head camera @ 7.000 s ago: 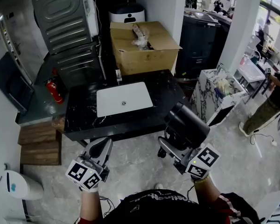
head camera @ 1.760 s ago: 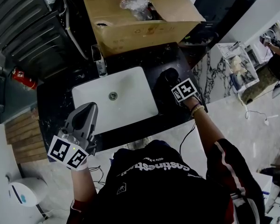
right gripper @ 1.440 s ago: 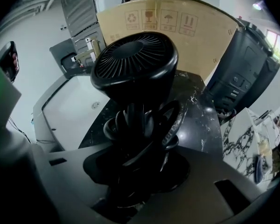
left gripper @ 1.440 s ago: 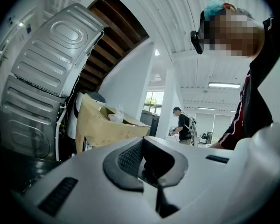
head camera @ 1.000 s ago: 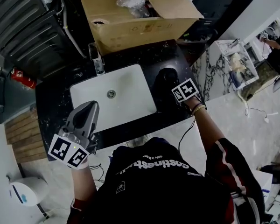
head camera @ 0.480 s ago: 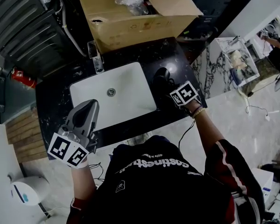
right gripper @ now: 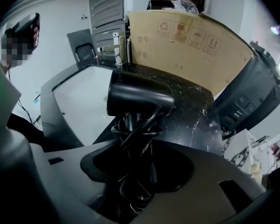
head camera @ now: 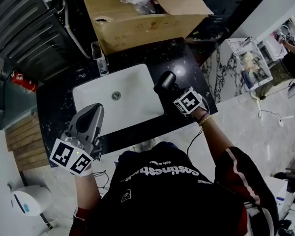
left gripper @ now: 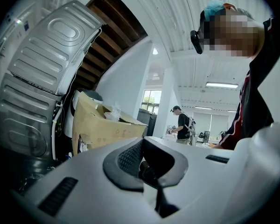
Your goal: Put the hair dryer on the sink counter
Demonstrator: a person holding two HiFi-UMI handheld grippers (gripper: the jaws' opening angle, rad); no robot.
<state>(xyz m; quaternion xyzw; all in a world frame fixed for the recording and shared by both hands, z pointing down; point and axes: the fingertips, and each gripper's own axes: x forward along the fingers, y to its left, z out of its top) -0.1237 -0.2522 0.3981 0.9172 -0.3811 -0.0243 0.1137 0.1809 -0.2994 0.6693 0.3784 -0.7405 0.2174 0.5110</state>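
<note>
The white left gripper (head camera: 92, 112) hangs over the near edge of the black marble sink counter (head camera: 59, 107), its jaws pressed together with nothing between them. The right gripper (head camera: 176, 93) has its jaws clamped on the cord-wrapped handle of the black hair dryer (head camera: 165, 80). The dryer's barrel stands over the counter strip just right of the white rectangular basin (head camera: 120, 100), contact with the stone not determinable. Beyond the basin stand a chrome tap (head camera: 101, 59) and an open brown cardboard box (head camera: 147, 21).
</note>
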